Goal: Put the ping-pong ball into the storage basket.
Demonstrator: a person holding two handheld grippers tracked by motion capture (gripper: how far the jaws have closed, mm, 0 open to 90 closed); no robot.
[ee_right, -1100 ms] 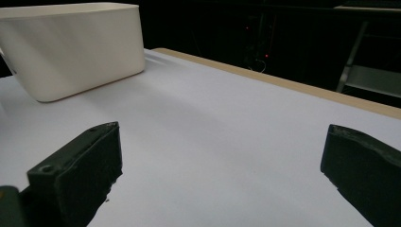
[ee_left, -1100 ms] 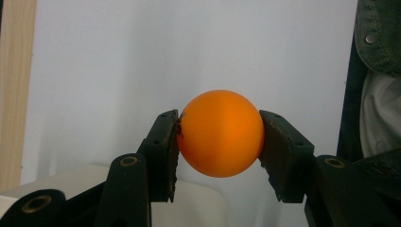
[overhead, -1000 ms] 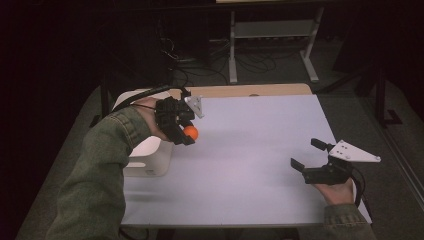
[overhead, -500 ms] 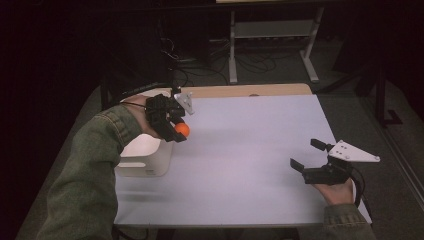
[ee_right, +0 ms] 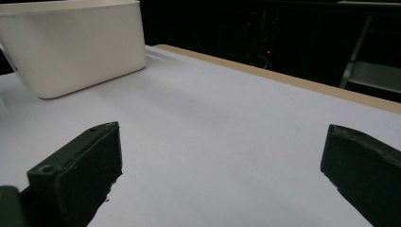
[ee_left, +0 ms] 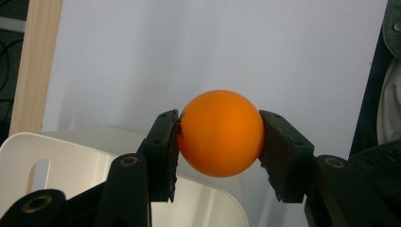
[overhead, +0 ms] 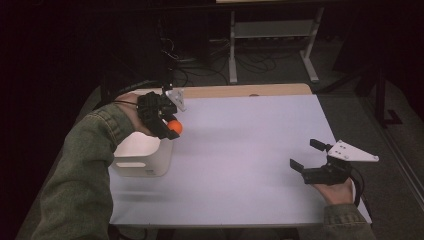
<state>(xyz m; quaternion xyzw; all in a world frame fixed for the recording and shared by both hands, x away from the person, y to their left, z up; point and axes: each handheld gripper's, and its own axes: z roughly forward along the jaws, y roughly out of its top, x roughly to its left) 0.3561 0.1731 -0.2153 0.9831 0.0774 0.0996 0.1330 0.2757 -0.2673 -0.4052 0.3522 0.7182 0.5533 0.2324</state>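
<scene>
Since a second ago, drifted toward the bin side and the far edge of the bench: left tongs (overhead: 170, 127) with the orange ball (overhead: 174, 127), earlier out over the open white sheet, now at the right rim of the white bin (overhead: 142, 155), hanging above that rim. Unmoved over the same span: right tongs (overhead: 306, 156), resting low near the front right corner of the bench (overhead: 250, 150), grey three-cornered plate on top, cable trailing behind the hand. Around them: a bare white sheet covering most of the bench, a strip of pale wood (overhead: 240, 90) showing along the far edge, a dark floor beyond with a metal shelf frame (overhead: 272, 35) and a tangle of cables (overhead: 200, 67). White bin standing at the left edge of the bench, open at the top, a slot handle in its front wall; seen also from the right tongs' camera (ee_right: 75, 42), well apart across open sheet, with no obstacle between. Green sleeve (overhead: 85, 165) crossing over the bin's left side in the high view and hiding part of it. In the left gripper view: ball (ee_left: 220, 132) pinched squarely between the two black pads (ee_left: 163, 146), touching both, held in the air with the bin's rim (ee_left: 61, 165) below and the white sheet behind. Right tongs (ee_right: 222, 165) spread wide, nothing between the pads, only bare sheet beneath.
</scene>
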